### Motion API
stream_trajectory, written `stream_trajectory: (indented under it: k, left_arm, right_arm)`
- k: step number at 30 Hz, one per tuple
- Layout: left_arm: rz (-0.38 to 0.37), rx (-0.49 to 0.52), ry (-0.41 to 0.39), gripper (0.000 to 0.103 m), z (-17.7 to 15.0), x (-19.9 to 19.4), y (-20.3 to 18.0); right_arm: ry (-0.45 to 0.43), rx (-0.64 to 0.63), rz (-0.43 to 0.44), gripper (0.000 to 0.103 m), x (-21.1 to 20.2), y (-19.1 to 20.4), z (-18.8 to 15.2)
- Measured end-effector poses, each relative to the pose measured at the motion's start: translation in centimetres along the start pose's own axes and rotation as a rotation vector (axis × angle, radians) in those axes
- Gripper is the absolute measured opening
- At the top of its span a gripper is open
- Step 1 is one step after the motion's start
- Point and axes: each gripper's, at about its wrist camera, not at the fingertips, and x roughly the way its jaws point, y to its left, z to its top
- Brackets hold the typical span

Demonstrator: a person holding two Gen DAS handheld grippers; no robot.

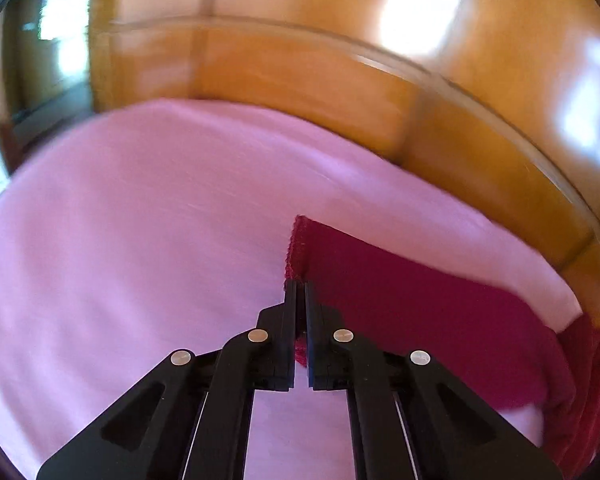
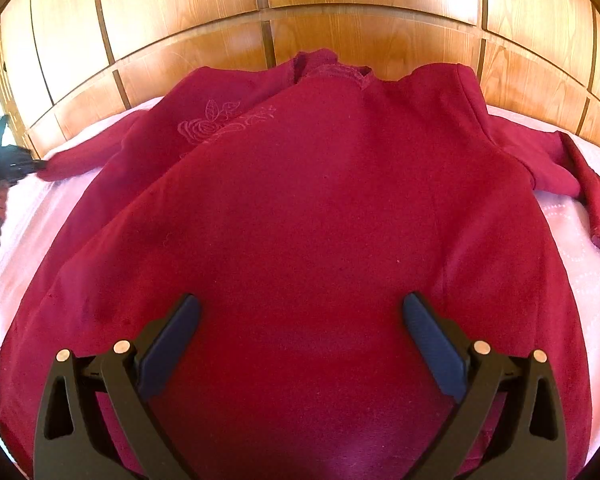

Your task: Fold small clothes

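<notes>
The left gripper (image 1: 299, 286) pinches the cuff of the red sweater's left sleeve (image 1: 400, 300). The right gripper (image 2: 300, 312), jaws wide and empty, hovers over the red sweater (image 2: 300, 200) on the pink sheet (image 1: 120, 220).

- Dark red sweater (image 2: 320, 208) spread flat on pink bed sheet (image 2: 24, 232); rose embroidery near collar; sleeves stretched out sideways; left cuff (image 1: 298, 248) pinched.

Spread flat on sheet (image 2: 580, 240), sweater (image 2: 300, 208); collar toward wall panels (image 2: 180, 12) behind; one sleeve (image 1: 400, 292) out each side.
</notes>
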Motion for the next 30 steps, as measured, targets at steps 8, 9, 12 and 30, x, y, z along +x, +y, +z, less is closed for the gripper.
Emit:
stream_trajectory:
  k: [8,9,12,30]
  left_arm:
    - [0.230,0.026,0.037,0.002,0.6,0.2,5.6]
    - [0.237,0.022,0.065,0.003,0.5,0.7,5.8]
    - [0.202,-0.024,0.113,0.029,-0.3,-0.1,6.0]
    - [-0.759,0.371,0.456,0.050,-26.4,-15.5,-8.5]
  right_arm:
    - [0.001,-0.017,-0.025,0.101,0.0,0.4,-0.1]
    - [0.001,-0.017,-0.026,0.101,0.0,0.4,-0.1]
    - [0.001,-0.018,-0.026,0.101,0.0,0.3,-0.1]
    - [-0.014,0.187,-0.197,0.101,-6.5,-8.3,-2.0]
